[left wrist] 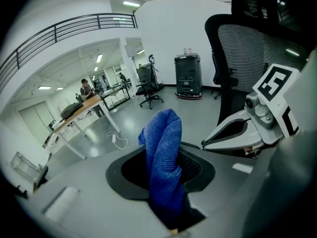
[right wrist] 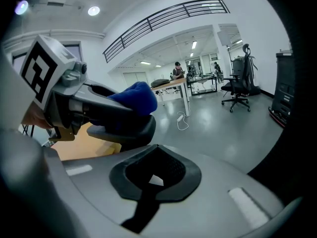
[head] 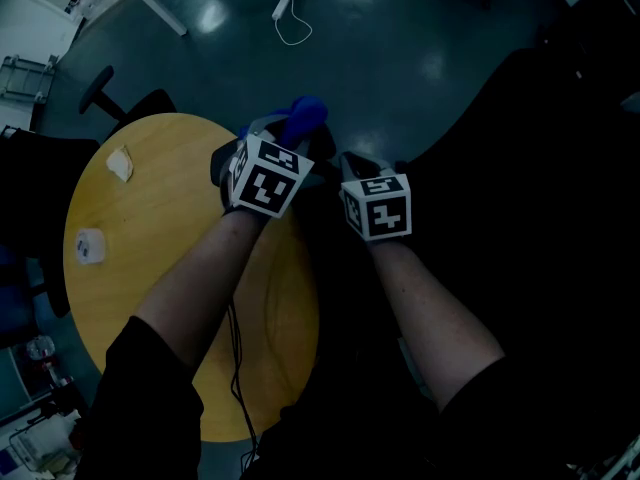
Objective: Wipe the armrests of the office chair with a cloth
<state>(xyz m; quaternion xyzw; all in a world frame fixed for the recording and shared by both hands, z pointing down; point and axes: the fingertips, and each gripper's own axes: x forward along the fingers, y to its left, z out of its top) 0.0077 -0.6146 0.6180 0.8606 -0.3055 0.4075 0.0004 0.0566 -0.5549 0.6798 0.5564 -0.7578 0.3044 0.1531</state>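
1. The likeliest fault, as I judge it, is the cloth (left wrist: 163, 167) working loose. The left gripper (left wrist: 167, 209) has its jaws closed on only the cloth's lower end, and a hard drag along a pad could tug it out.
2. A second risk is the two grippers knocking together. The right gripper (right wrist: 148, 192) hangs just off the round table (head: 150, 268) at its right edge, right beside the left one. Its jaws are drawn together on nothing, so it adds only clutter.
3. The wipe could also miss. A dark padded shape (right wrist: 124, 128) sits just under the cloth (I take it for an armrest, though not with certainty). I cannot tell whether the two touch.
4. The cloth is deep blue and of knitted texture. It is bunched into a thick upright roll with a rounded top and held over the table's far right rim.
5. The office chair (left wrist: 247, 48), black with a mesh back, stands off the table's right side.
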